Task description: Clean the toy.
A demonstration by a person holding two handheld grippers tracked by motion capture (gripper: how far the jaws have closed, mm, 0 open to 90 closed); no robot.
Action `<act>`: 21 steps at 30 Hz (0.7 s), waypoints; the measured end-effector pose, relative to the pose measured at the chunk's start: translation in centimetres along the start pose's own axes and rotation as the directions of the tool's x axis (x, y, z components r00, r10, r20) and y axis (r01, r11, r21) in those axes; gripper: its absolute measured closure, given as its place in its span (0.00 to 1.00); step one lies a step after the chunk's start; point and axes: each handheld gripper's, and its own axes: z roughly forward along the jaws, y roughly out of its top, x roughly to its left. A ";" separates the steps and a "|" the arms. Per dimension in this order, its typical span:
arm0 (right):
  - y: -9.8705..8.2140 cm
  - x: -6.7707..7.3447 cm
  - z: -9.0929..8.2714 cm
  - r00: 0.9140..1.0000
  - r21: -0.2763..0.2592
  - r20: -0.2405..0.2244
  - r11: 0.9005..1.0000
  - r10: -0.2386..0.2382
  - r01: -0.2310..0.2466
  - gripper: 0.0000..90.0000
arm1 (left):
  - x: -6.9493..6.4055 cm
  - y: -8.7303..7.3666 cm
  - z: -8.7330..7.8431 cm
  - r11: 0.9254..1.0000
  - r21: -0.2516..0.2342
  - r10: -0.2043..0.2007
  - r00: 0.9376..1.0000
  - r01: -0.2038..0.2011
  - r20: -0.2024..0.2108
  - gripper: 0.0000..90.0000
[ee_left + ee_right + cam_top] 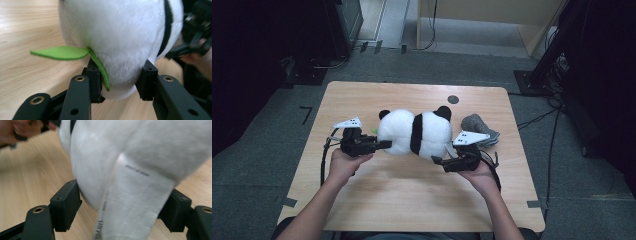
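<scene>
Two tongs on panda plush (414, 132): left tongs (384, 144) clamped, right tongs (438, 161) loosened.

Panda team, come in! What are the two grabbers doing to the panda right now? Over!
Left gripper shut on plush panda, by its green leaf. Right gripper straddles the other end beside the white tag; grip unclear. Grey cloth behind, not blocking.
</scene>
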 end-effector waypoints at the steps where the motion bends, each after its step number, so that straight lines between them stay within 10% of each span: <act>1: 0.0 0.2 0.0 1.000 0.011 0.018 1.000 -0.019 0.019 0.34 | 0.0 0.0 0.0 1.000 0.003 0.006 1.000 -0.006 -0.002 0.69; 12: 0.2 -0.5 -0.5 0.993 0.004 0.014 0.993 0.115 -0.115 0.50 | -0.4 -0.7 0.8 0.988 0.076 0.140 0.987 -0.134 -0.083 0.41; 15: 0.1 -0.9 -0.4 0.982 0.001 -0.007 0.982 0.187 -0.187 0.51 | -0.5 -1.0 1.1 0.978 0.106 0.193 0.975 -0.182 -0.108 0.39; 21: -0.2 -1.6 -0.5 0.954 -0.012 -0.066 0.955 0.294 -0.295 0.50 | -0.4 -1.1 0.9 0.978 0.083 0.197 0.975 -0.189 -0.102 0.39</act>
